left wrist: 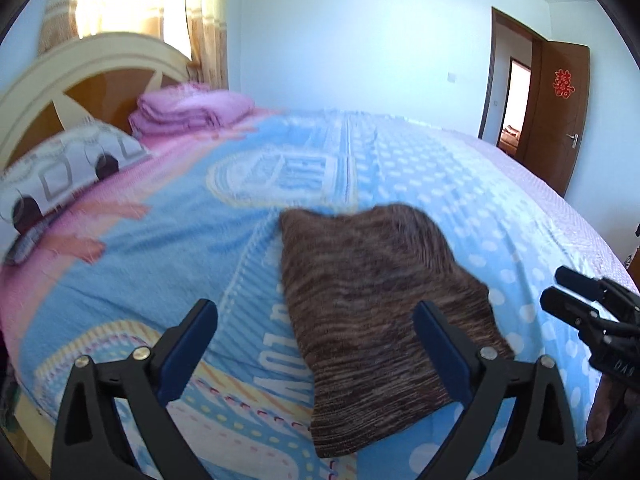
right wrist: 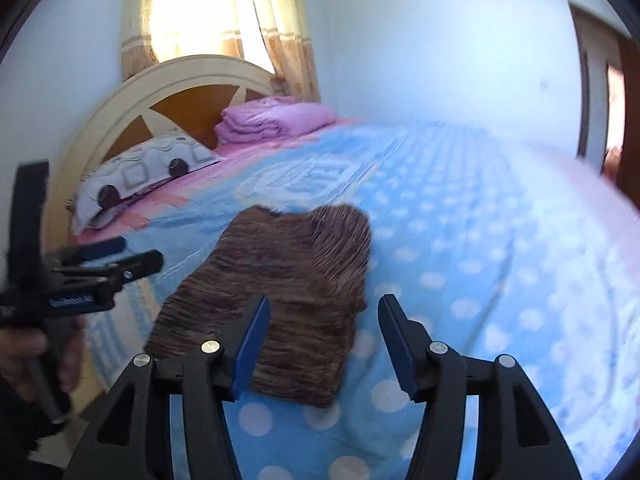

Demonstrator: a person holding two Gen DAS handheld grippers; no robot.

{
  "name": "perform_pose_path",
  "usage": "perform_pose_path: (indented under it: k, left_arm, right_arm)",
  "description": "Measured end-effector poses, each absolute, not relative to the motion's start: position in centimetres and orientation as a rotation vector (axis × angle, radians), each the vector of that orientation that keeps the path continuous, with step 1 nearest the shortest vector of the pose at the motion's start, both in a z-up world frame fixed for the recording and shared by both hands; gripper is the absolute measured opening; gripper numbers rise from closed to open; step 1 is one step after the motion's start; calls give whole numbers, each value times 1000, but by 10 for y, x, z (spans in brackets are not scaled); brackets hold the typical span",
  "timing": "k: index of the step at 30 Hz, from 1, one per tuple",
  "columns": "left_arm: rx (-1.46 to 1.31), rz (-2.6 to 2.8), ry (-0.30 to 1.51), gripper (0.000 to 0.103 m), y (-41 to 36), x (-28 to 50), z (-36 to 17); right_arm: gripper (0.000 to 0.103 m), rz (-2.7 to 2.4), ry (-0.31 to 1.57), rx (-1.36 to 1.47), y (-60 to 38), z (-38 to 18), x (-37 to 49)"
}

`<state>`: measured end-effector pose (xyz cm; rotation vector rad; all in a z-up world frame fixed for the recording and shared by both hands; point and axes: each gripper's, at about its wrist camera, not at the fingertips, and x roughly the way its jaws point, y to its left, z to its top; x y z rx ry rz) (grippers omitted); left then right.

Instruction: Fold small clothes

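So the brown knit garment [left wrist: 376, 312] is lying flat on the blue dotted blanket [left wrist: 460, 184] that covers the bed, folded into a compact rectangle-ish shape with a ribbed hem at the near end. Nothing is holding it right now.

The left gripper [left wrist: 316, 320] hangs above the near part of the garment with its jaws spread wide. In its own view the right-side finger overlaps the garment's right half and the other finger sits over bare blanket off the garment's left edge, neither pad pressing on the fabric.

The right gripper [right wrist: 324, 316] has its jaws parted too, nothing between them. In its view the left finger is over the garment's lower right part and the other one is over the dotted blanket just past the right edge.

Further up the bed there's a patterned pillow [right wrist: 140, 172] and a folded pink quilt [right wrist: 276, 120] against the headboard [right wrist: 132, 96]. Both views are a bit blurry.
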<state>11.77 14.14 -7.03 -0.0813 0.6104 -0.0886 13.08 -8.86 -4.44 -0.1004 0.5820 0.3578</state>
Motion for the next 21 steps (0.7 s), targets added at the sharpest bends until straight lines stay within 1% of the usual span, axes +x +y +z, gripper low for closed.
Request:
perform_pose_path:
  k: [2, 4, 6, 7, 11, 21]
  left_arm:
    - [-75, -80, 575, 102, 142, 113, -61]
    - [-79, -79, 548, 102, 142, 109, -53]
    - [-88, -74, 514, 103, 144, 105, -46]
    - [-91, -73, 504, 103, 144, 103, -44]
    - [-99, -78, 488, 103, 144, 101, -38]
    - [-91, -79, 496, 103, 139, 99, -41]
  right_arm:
    - [58, 331, 517, -142, -83, -33, 122]
    - [61, 301, 458, -166, -81, -22, 113]
    - [74, 280, 408, -181, -81, -11, 105]
    - [76, 273, 386, -186, -80, -7, 101]
    - [77, 266, 328, -212, -80, 3, 89]
    - [77, 273, 333, -206, -75, 4, 87]
